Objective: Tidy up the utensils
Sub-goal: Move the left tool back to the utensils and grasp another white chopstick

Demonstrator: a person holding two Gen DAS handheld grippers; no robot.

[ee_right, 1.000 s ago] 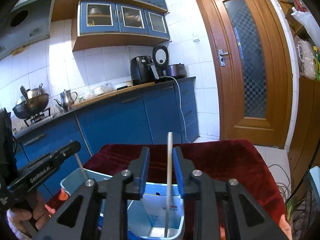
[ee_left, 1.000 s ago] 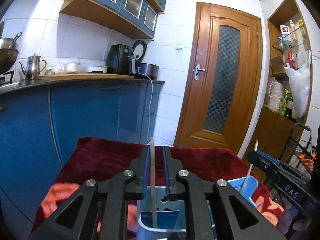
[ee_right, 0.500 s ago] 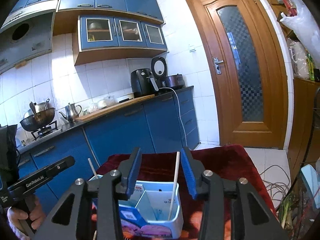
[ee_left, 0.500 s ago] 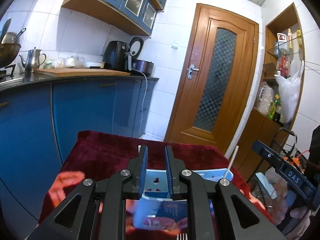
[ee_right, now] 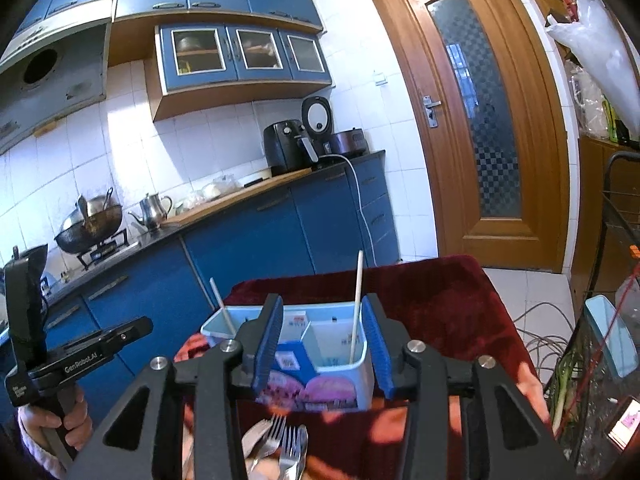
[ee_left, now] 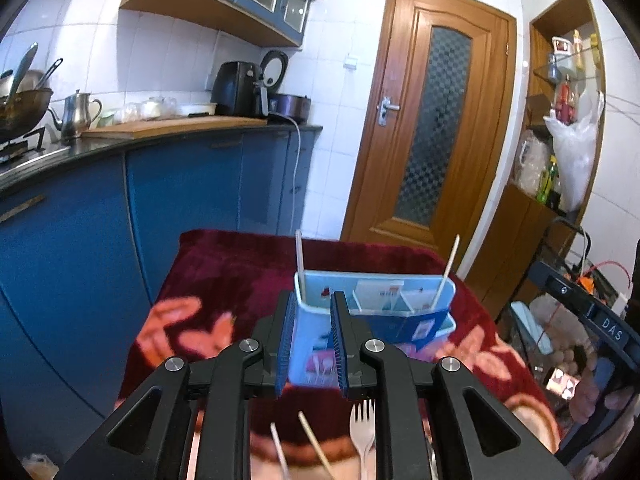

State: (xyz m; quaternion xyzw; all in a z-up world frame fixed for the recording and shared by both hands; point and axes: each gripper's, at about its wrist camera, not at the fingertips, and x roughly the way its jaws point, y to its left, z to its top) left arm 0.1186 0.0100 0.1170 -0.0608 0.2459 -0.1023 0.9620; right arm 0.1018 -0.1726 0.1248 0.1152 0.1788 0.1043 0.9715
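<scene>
A light blue divided holder (ee_left: pixel 384 312) (ee_right: pixel 340 376) stands on the red cloth. One pale chopstick (ee_left: pixel 299 264) (ee_right: pixel 222 306) stands in its left compartment, another (ee_left: pixel 447 272) (ee_right: pixel 356 304) in its right. My left gripper (ee_left: pixel 310 340) is open and empty, just in front of the holder's left end. My right gripper (ee_right: pixel 322 350) is open and empty, jaws wide on either side of the holder's near end. Loose chopsticks (ee_left: pixel 316 446) and a fork (ee_left: pixel 362 428) lie below the left gripper; several forks (ee_right: pixel 280 448) lie below the right one.
The red flowered cloth (ee_left: pixel 240 280) covers a small table. Blue kitchen cabinets (ee_left: pixel 120 208) run along the left. A wooden door (ee_left: pixel 432 128) stands behind. A wire rack and cables (ee_right: pixel 600 320) are to the right of the table.
Both grippers let go of their chopsticks, which now stand in the holder. Both have pulled back and up from the holder, bringing the loose cutlery into view.
</scene>
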